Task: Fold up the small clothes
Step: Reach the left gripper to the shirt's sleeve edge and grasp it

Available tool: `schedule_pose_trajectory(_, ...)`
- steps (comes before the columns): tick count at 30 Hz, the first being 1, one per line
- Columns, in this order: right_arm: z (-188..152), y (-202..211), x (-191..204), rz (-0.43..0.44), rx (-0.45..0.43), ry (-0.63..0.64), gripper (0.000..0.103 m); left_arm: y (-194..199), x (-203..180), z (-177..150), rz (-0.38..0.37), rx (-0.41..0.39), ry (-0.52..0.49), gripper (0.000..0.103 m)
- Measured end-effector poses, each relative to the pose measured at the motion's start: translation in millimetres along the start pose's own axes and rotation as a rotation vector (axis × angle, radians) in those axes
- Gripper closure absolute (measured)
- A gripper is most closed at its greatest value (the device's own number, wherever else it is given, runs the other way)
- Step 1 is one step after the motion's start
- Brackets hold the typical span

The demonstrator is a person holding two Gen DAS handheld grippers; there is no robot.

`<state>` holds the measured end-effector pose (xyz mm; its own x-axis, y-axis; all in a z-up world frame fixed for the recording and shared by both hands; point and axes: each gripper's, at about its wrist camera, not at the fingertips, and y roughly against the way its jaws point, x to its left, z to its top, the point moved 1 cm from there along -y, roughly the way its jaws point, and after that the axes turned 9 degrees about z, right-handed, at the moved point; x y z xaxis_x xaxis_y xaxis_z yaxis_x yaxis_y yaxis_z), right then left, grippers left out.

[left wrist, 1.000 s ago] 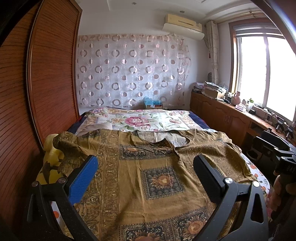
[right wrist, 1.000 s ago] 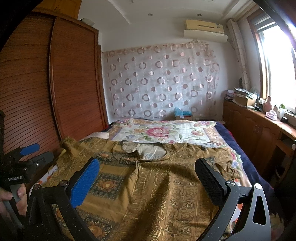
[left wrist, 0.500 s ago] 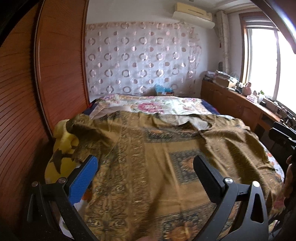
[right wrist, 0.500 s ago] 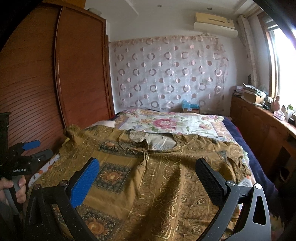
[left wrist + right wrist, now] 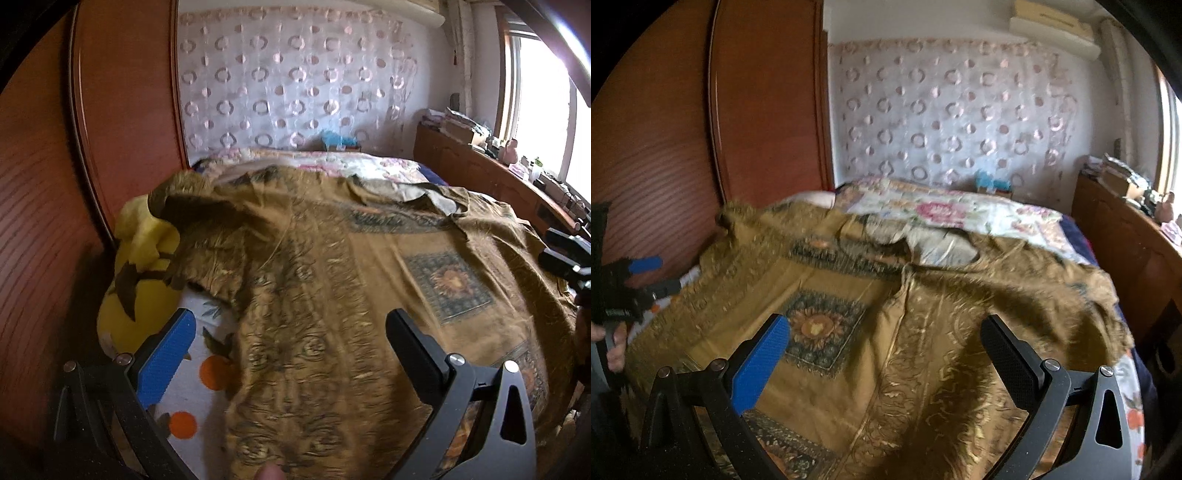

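A brown-gold patterned shirt (image 5: 332,280) lies spread front-up on the bed, collar toward the far end; it also shows in the right wrist view (image 5: 905,314). Its left sleeve (image 5: 192,221) is bunched over a yellow plush toy. My left gripper (image 5: 288,332) is open and empty, above the shirt's left side near its lower edge. My right gripper (image 5: 882,347) is open and empty, above the shirt's lower right half. The left gripper also shows at the left edge of the right wrist view (image 5: 628,284).
A yellow plush toy (image 5: 140,273) lies at the bed's left edge by the wooden wardrobe (image 5: 55,166). A floral quilt (image 5: 945,210) covers the far end of the bed. A wooden cabinet (image 5: 491,177) with clutter runs along the right wall under the window.
Both grippers have moved forward and lower over the shirt. The left one has swung to the left, so the shirt's left sleeve and the plush toy are nearer. Both stay open.
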<state>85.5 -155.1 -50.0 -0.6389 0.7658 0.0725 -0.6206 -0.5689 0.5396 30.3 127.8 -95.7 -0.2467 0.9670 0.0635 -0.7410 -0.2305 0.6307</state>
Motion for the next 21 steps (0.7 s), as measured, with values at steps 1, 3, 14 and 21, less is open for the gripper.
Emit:
schedule_pose_trajectory(1,0,-5,1,0.003,0.019,0.006,0.000,-3,5,0,-0.009,0.003,0.007,0.000)
schedule_pose_trajectory(3,2,-10,3,0.014,0.046,0.019,0.000,-9,13,2,-0.026,0.013,0.015,0.000)
schedule_pose_trajectory(14,17,5,22,0.083,0.074,0.077,0.000,-65,55,23,0.038,0.119,0.011,0.021)
schedule_pose_trajectory(21,17,-2,35,0.114,0.084,0.112,0.000,-98,64,32,0.040,0.212,0.022,0.039)
